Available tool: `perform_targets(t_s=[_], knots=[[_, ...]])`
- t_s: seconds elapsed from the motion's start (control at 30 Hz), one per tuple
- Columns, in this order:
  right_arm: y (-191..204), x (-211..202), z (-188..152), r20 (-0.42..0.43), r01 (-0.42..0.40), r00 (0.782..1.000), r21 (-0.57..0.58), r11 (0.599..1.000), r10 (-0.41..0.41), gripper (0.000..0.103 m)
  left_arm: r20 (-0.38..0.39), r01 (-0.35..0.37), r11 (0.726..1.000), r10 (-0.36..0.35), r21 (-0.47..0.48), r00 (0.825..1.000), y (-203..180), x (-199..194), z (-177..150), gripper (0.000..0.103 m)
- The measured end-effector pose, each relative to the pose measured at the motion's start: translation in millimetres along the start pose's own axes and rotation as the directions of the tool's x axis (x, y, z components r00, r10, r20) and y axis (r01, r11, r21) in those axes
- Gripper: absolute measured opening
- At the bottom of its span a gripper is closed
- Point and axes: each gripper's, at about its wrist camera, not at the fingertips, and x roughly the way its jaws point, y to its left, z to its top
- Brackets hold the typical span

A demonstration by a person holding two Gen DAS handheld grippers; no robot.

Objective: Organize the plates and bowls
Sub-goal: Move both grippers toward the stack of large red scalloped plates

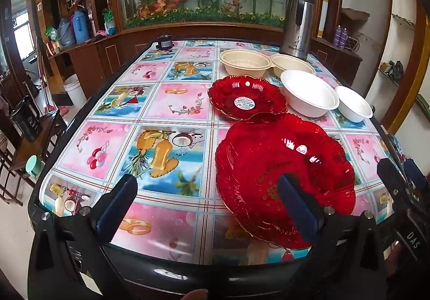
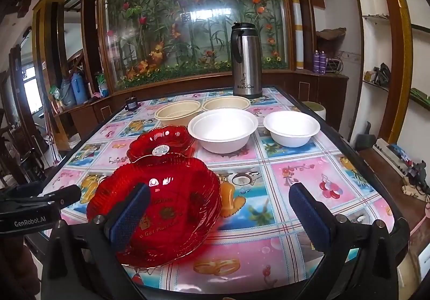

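Observation:
A large red scalloped plate (image 1: pixel 285 179) (image 2: pixel 161 208) lies near the front edge of the patterned table (image 1: pixel 172 101). Behind it sits a smaller red plate (image 1: pixel 247 98) (image 2: pixel 161 142) with a round sticker. Further back stand two white bowls (image 2: pixel 223 129) (image 2: pixel 291 127) and two beige bowls (image 2: pixel 178 113) (image 2: pixel 225 103), all separate. My left gripper (image 1: pixel 208 208) is open and holds nothing; its right finger hangs over the large plate's near rim. My right gripper (image 2: pixel 220 216) is open too, with its left finger over the same plate.
A steel thermos jug (image 2: pixel 246 60) stands at the table's far edge behind the bowls. A small dark object (image 1: pixel 164 43) sits at the far left corner. A wooden cabinet with a glass flower panel lies beyond. A wooden chair (image 1: pixel 32 133) stands left of the table.

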Motion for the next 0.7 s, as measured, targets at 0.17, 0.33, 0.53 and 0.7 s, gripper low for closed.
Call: perform_targets(t_s=[0.17,0.33,0.53,0.7], knots=[[-2.8,8.2,3.1,-0.029,0.006,1.0,0.018,1.0,-0.005,0.103,-0.016,-0.002,1.0,0.002,-0.006,1.0,0.6,7.6,1.0,0.103],[-4.4,15.9,1.3,-0.054,-0.005,0.999,0.039,0.999,0.007,0.103,-0.019,0.008,1.0,-0.008,-0.003,1.0,4.4,10.3,2.2,0.103],[-2.1,19.6,0.1,-0.058,-0.002,0.998,0.032,0.999,0.004,0.103,-0.026,0.01,1.0,-0.01,0.003,1.0,3.1,12.7,3.9,0.103],[-4.9,22.5,0.3,-0.067,0.002,0.998,0.04,0.999,0.001,0.103,-0.033,0.011,1.0,-0.011,0.011,0.999,1.5,16.9,4.3,0.103]])
